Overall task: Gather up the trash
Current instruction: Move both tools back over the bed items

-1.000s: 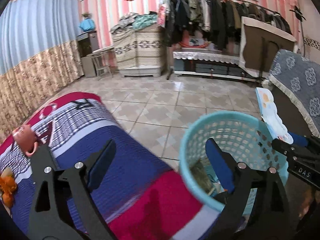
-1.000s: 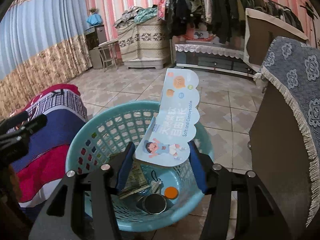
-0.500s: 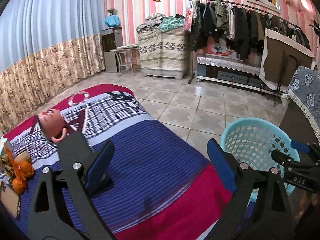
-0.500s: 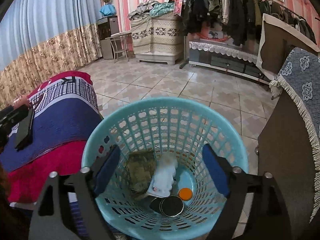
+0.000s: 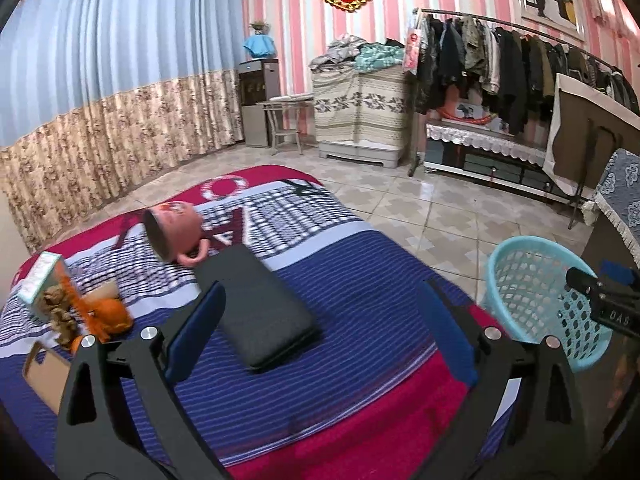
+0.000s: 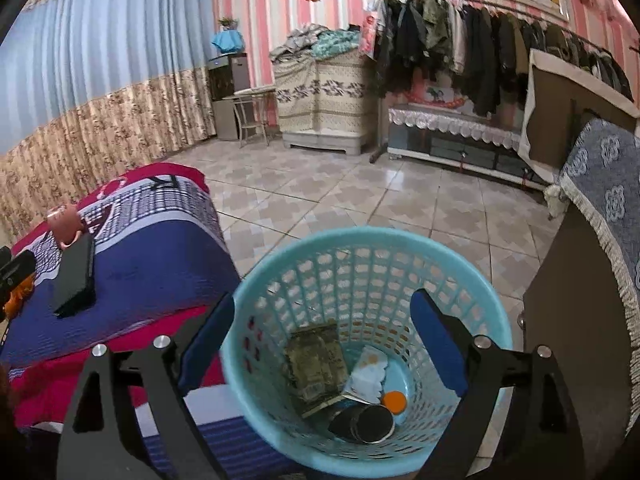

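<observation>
A teal plastic basket (image 6: 360, 236) stands on the floor beside the bed. In it lie a light blue wrapper (image 6: 370, 376), an olive packet (image 6: 318, 364), an orange cap (image 6: 394, 400) and a black round can (image 6: 370, 424). My right gripper (image 6: 322, 298) hangs open over the basket, nothing between its fingers. My left gripper (image 5: 320, 294) is open above the striped bed cover (image 5: 360, 320), holding nothing. Ahead of it lies a flat black case (image 5: 256, 308). Orange peel (image 5: 106, 314), a small box (image 5: 40, 280) and a brown lump (image 5: 60, 312) sit at the left. The basket (image 5: 536, 248) shows at the right.
A pink mug (image 5: 174, 232) lies on its side beyond the black case. A cardboard piece (image 5: 44, 372) sits at the bed's near left. A dark cabinet under a blue-grey cloth (image 6: 600, 240) stands right of the basket. Tiled floor (image 6: 360, 184) stretches to a clothes rack (image 6: 480, 40).
My right gripper opened and the light blue wrapper dropped into the basket. My left gripper swung left from the basket to over the bed, bringing the black case and peel into view.
</observation>
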### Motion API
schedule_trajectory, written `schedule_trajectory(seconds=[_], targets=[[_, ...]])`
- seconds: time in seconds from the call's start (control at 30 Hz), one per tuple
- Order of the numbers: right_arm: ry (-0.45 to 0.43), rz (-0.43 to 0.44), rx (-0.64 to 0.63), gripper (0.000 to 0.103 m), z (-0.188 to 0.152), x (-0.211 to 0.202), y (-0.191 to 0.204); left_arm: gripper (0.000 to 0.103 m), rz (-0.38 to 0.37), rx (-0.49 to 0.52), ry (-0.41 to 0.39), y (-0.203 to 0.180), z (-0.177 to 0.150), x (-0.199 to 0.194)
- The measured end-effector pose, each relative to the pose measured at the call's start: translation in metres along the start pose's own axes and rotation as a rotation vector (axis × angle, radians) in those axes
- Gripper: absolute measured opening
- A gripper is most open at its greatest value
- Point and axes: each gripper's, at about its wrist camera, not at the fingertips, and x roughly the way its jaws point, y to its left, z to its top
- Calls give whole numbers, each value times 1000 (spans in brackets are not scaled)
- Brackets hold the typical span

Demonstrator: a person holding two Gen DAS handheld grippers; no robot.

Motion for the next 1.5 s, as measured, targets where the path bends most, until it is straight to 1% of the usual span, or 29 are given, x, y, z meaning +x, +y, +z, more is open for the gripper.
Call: schedule_trajectory(seconds=[0.3, 0.5, 0.73, 0.97, 1.23, 1.37, 1.5], targets=[[-62, 59, -86, 88, 6, -20, 53, 97, 96, -37, -22, 61, -17, -26], [-82, 98, -152, 88, 8, -33, 88, 97, 167, -86, -16, 106, -30, -39], [-95, 156, -197, 88, 7, -45, 122, 97, 261, -95, 10, 152, -50, -54], [-63, 202, -231, 88, -3, -41, 149, 97, 315, -155, 52, 197, -75, -64], [-26, 254, -263, 88, -10, -32, 185, 97, 352, -220, 98, 235, -100, -65], [-4, 285, -304, 88, -17, -28, 210, 97, 362, -250, 121, 251, -106, -63], [24, 316, -360, 88, -25, -22, 236, 97, 389, -248, 135, 266, -110, -63]])
